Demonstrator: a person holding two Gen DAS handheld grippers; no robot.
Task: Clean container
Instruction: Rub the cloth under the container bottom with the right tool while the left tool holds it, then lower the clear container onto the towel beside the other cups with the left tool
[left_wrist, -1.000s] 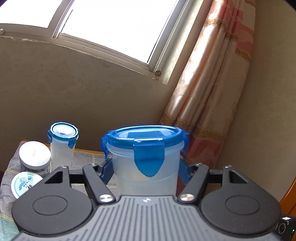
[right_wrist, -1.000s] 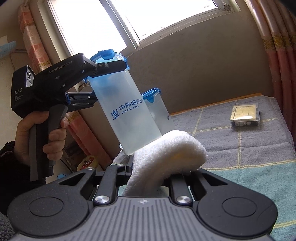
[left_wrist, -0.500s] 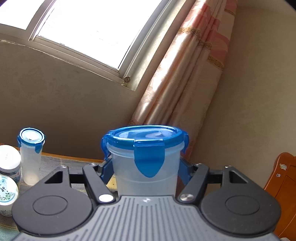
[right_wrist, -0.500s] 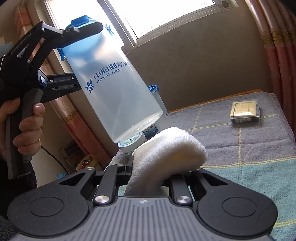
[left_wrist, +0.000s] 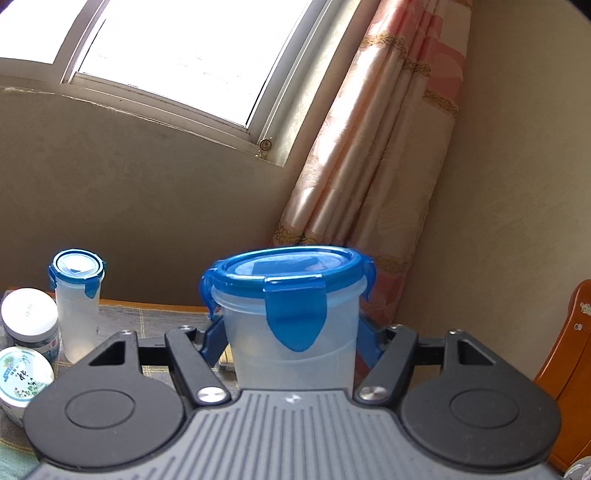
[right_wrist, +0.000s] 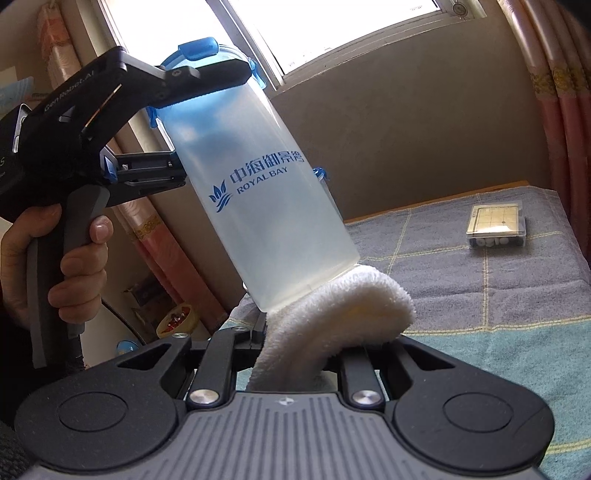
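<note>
A tall translucent container (right_wrist: 266, 199) with a blue clip lid and blue print is held tilted in the air by my left gripper (right_wrist: 212, 122), which is shut on its upper part just under the lid. In the left wrist view the container (left_wrist: 291, 332) fills the space between the jaws of my left gripper (left_wrist: 291, 343). My right gripper (right_wrist: 310, 343) is shut on a folded white towel (right_wrist: 343, 306). The towel's rounded top presses against the container's bottom edge.
A smaller blue-lidded container (left_wrist: 75, 299) and two white-lidded jars (left_wrist: 29, 317) stand at the left of the cloth-covered table (right_wrist: 480, 295). A clear plastic box (right_wrist: 496, 225) lies at its far right. A curtain (left_wrist: 369, 147) and wooden furniture (left_wrist: 569, 362) lie to the right.
The held container swung up and left, then came back lower and closer; its bottom now rests on the towel. The left wrist view panned right, then partly back. The right gripper stayed put.
</note>
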